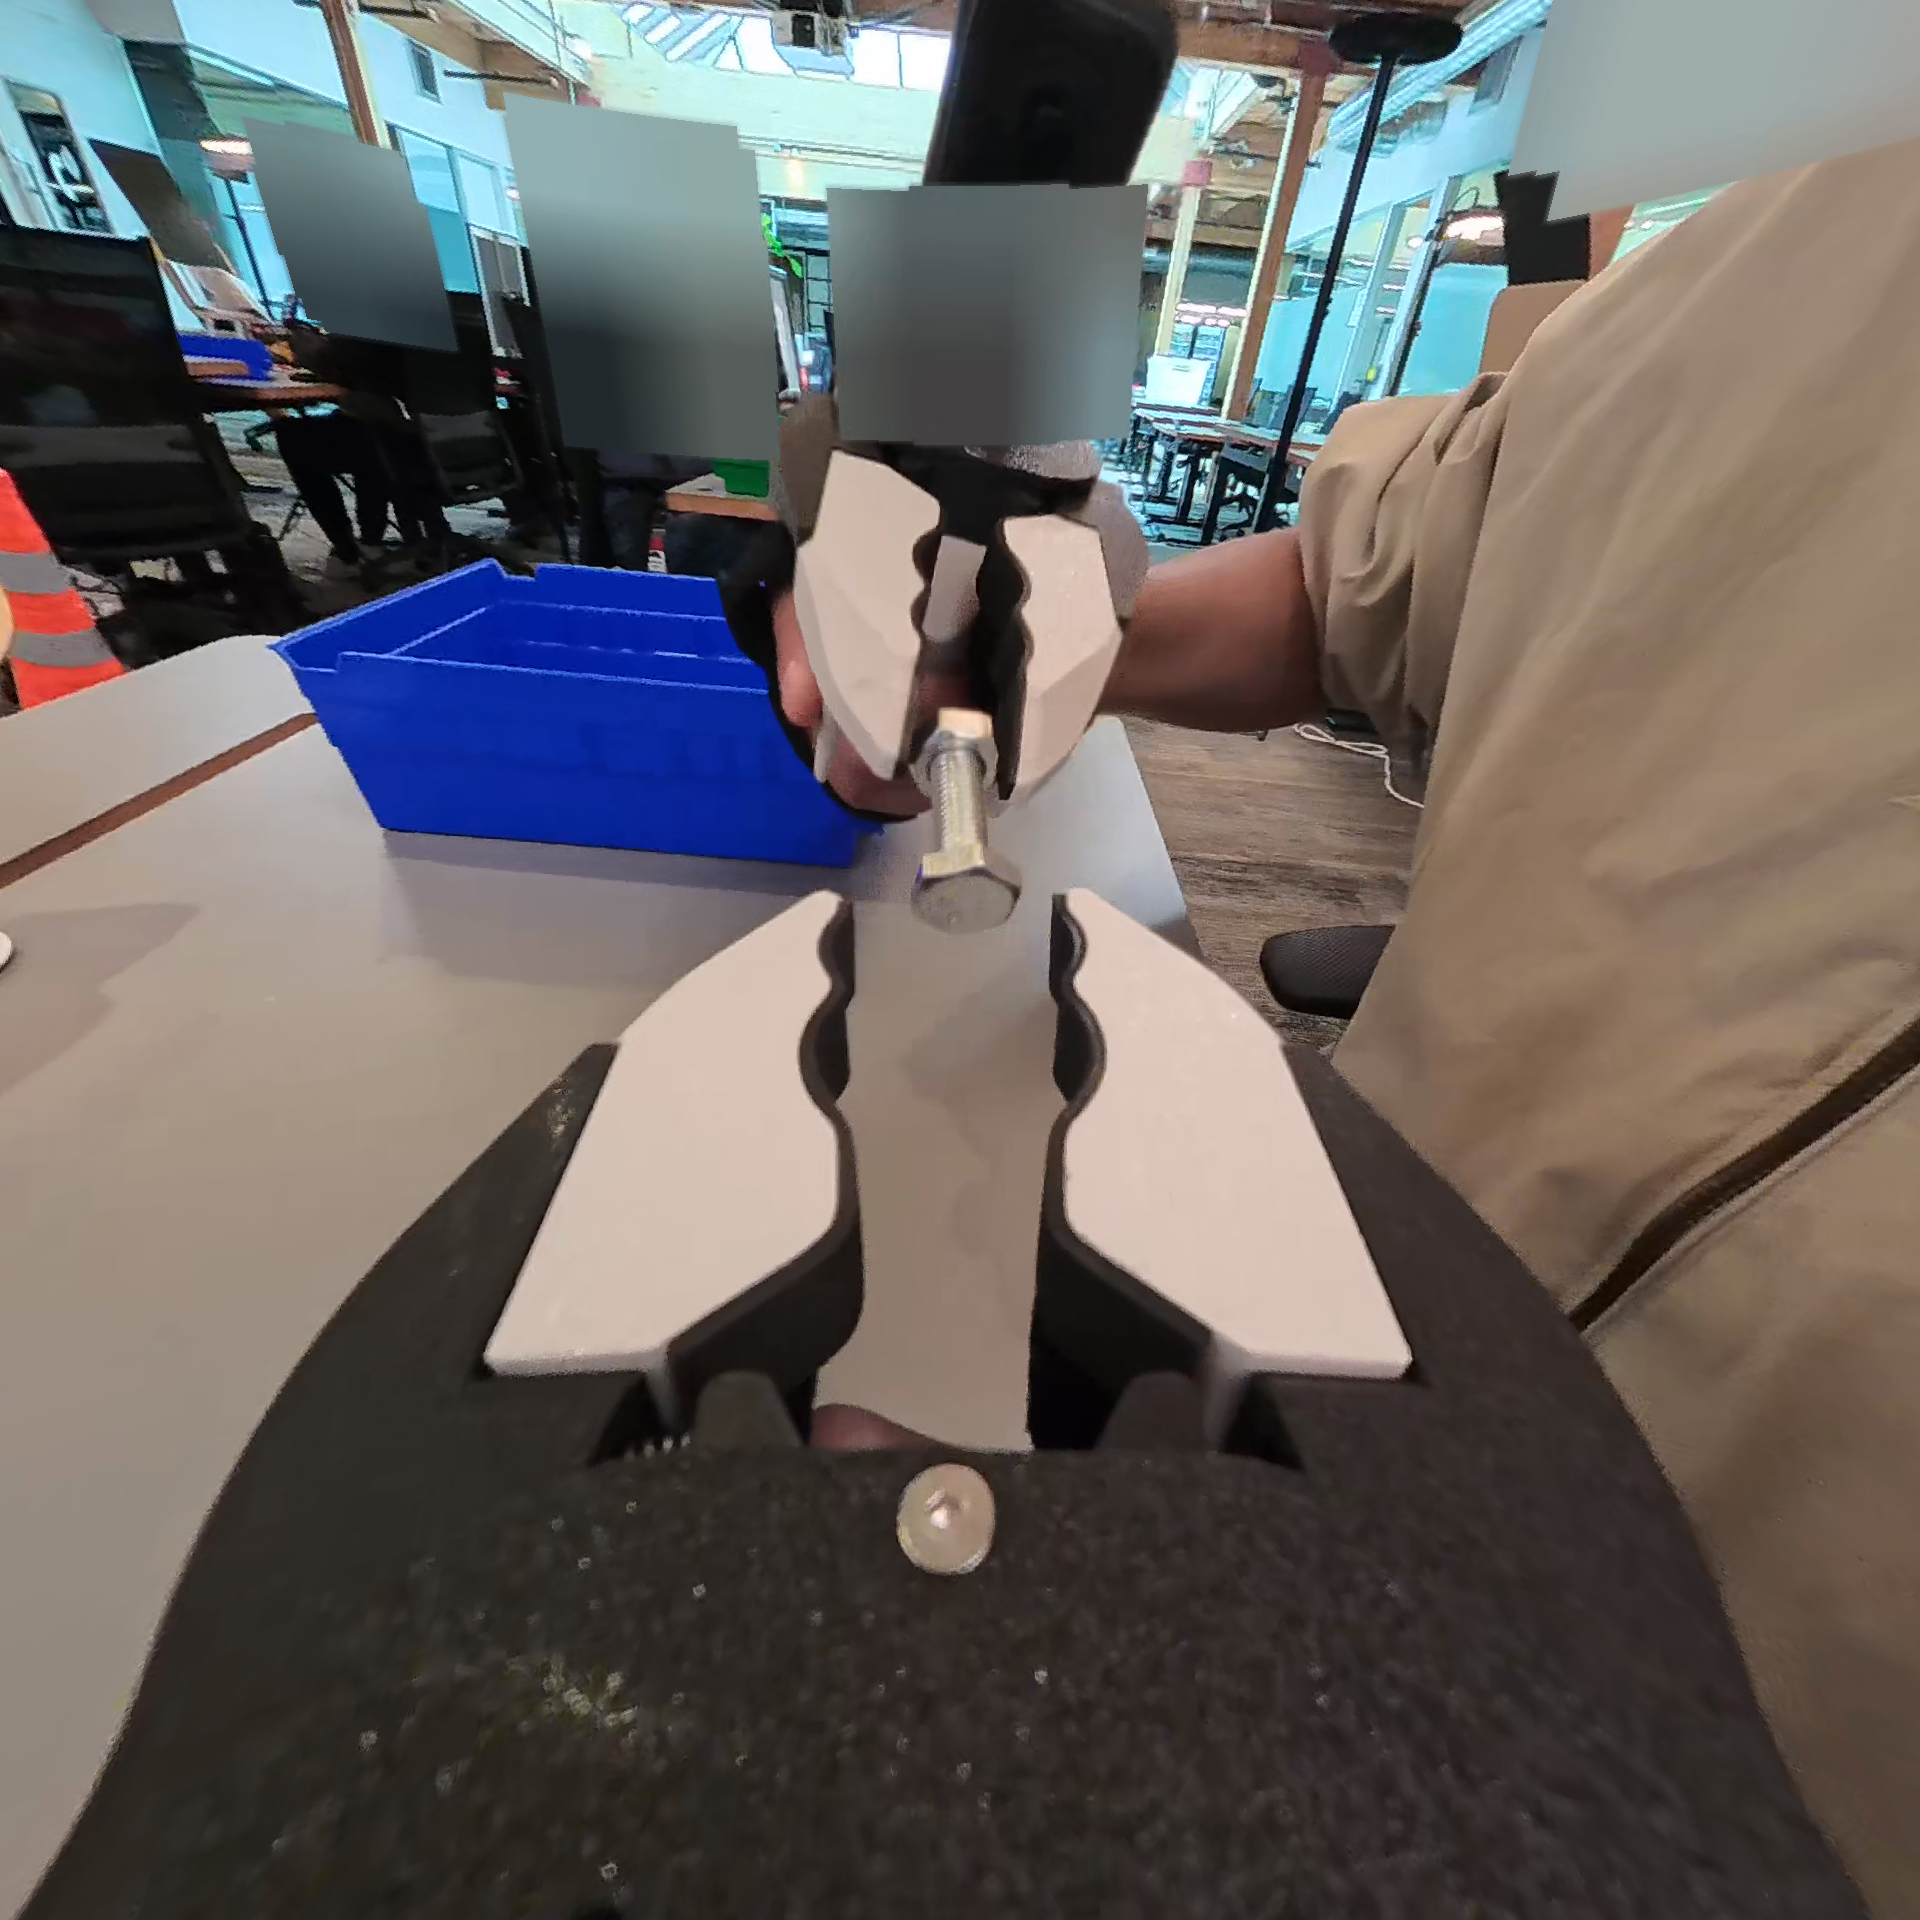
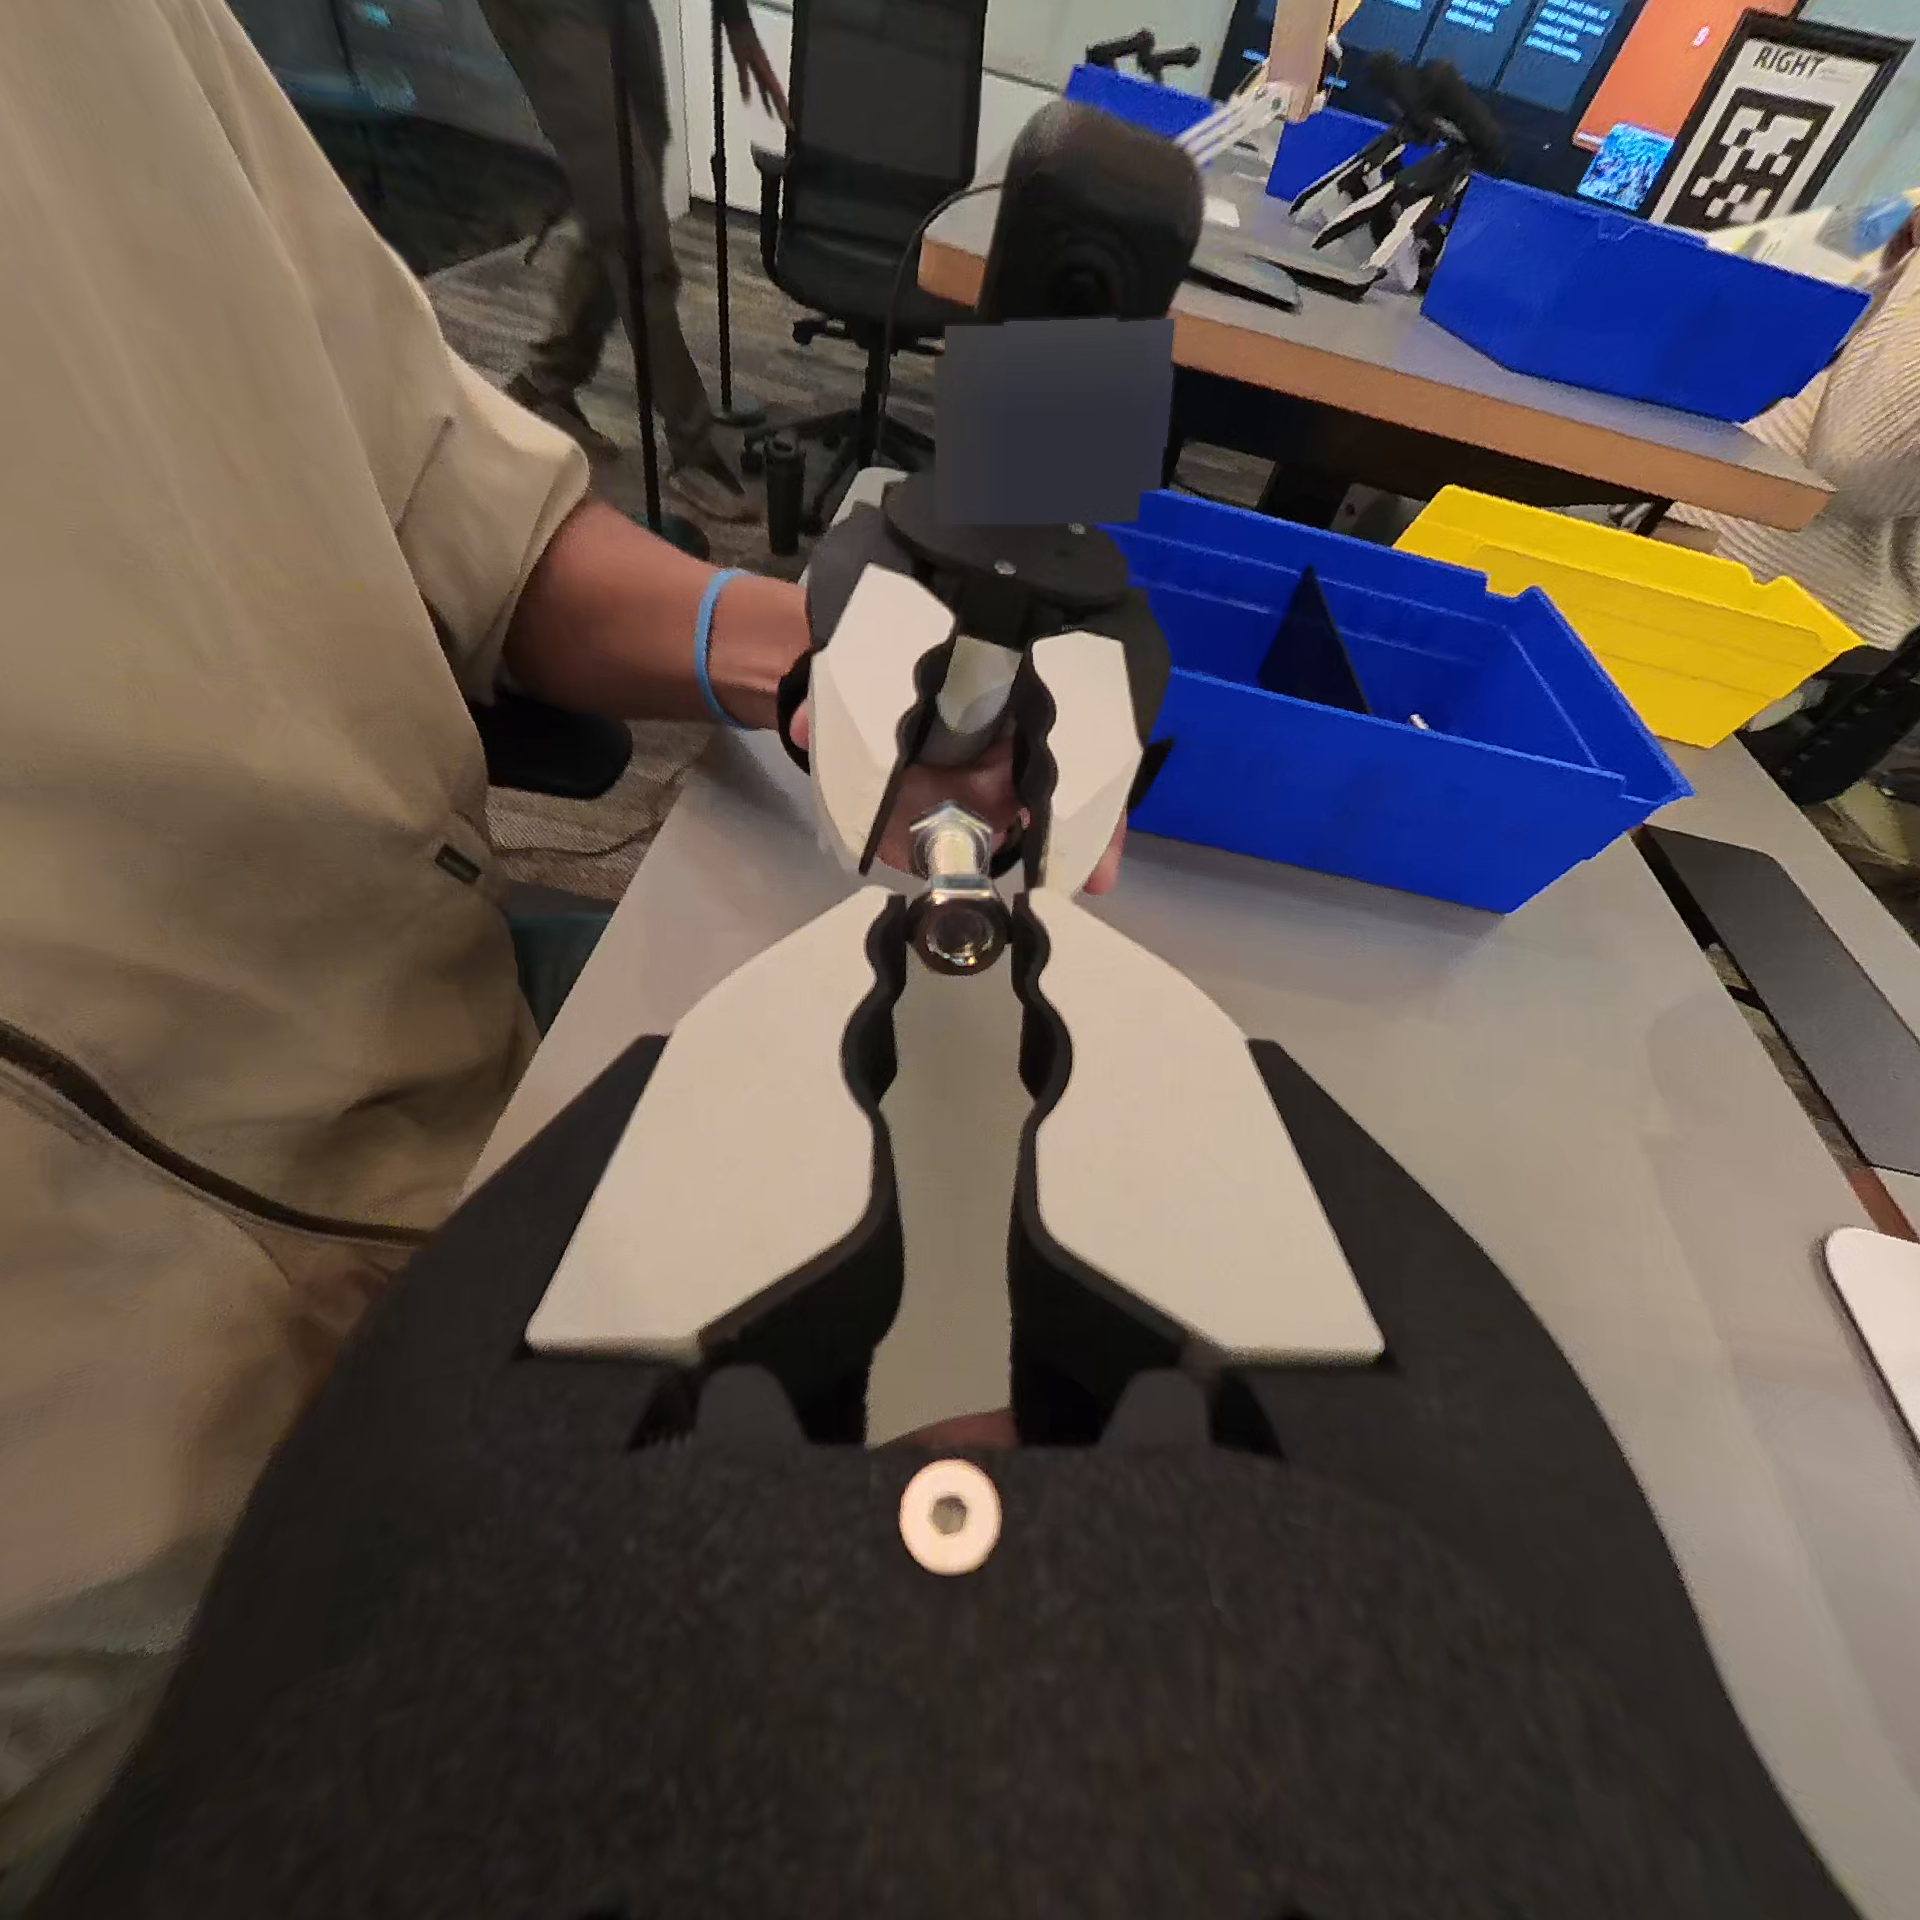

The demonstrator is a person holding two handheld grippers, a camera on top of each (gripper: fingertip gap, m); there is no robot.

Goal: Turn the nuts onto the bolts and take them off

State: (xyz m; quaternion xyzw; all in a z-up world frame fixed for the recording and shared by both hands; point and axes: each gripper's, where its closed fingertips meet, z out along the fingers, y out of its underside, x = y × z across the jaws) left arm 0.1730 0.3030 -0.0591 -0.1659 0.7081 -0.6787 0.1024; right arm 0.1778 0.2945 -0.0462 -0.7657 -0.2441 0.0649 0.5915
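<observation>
Bolt (image 1: 961,831) and nut (image 1: 961,738) hang in the air above the counter (image 1: 364,987), just beside the blue bin (image 1: 540,717), with my right claw (image 2: 954,914) clamped on the nut end. My left claw (image 1: 951,925) sits spread apart right at the bolt's hex head, its fingertips (image 1: 810,935) on either side and gripping nothing that I can see. Seen from my right wrist view, the bolt points away toward the left claw, between it and me.

Bolt (image 1: 961,831) between facing grippers, above table (image 1: 312,987); bin (image 1: 561,727) behind
</observation>
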